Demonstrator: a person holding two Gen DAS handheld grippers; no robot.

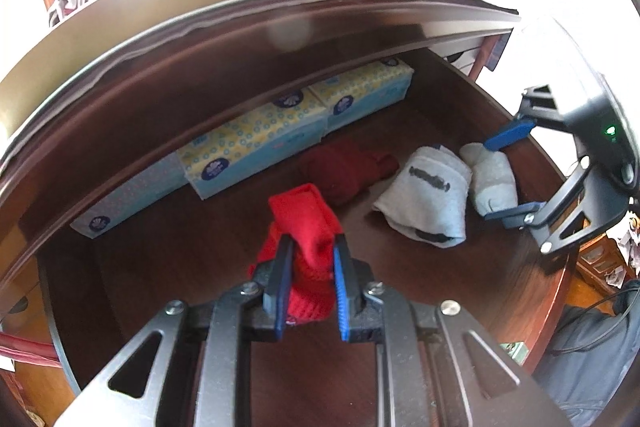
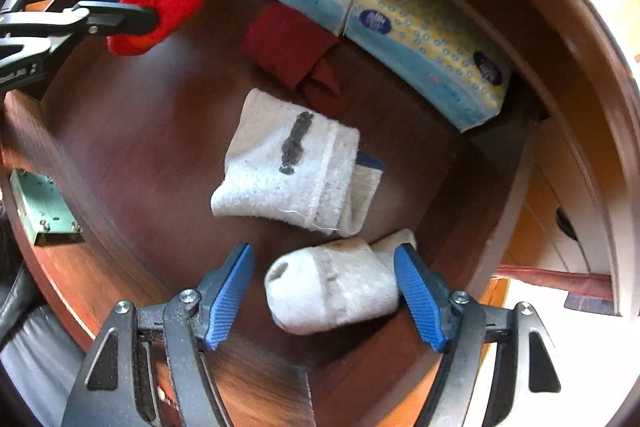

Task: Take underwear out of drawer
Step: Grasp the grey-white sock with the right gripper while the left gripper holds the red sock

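dark wooden drawer (image 2: 132, 131) lies open, tissue packs (image 2: 400, 27) along its back. left gripper (image 1: 310, 247) fingers pinch a red bundle (image 1: 304, 223), lifted clear. right gripper (image 2: 324, 291) fingers spread around a white bundle (image 2: 332, 287) at lower centre, ungripped; another white piece (image 2: 280, 167) and a dark red piece (image 2: 292, 47) remain.

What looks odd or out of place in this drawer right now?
The larger white folded garment carries a dark smudge on its top face, like a stain or a blurred print. Tissue packs line the back wall of the drawer beside the clothing. Nothing looks spilled or broken.
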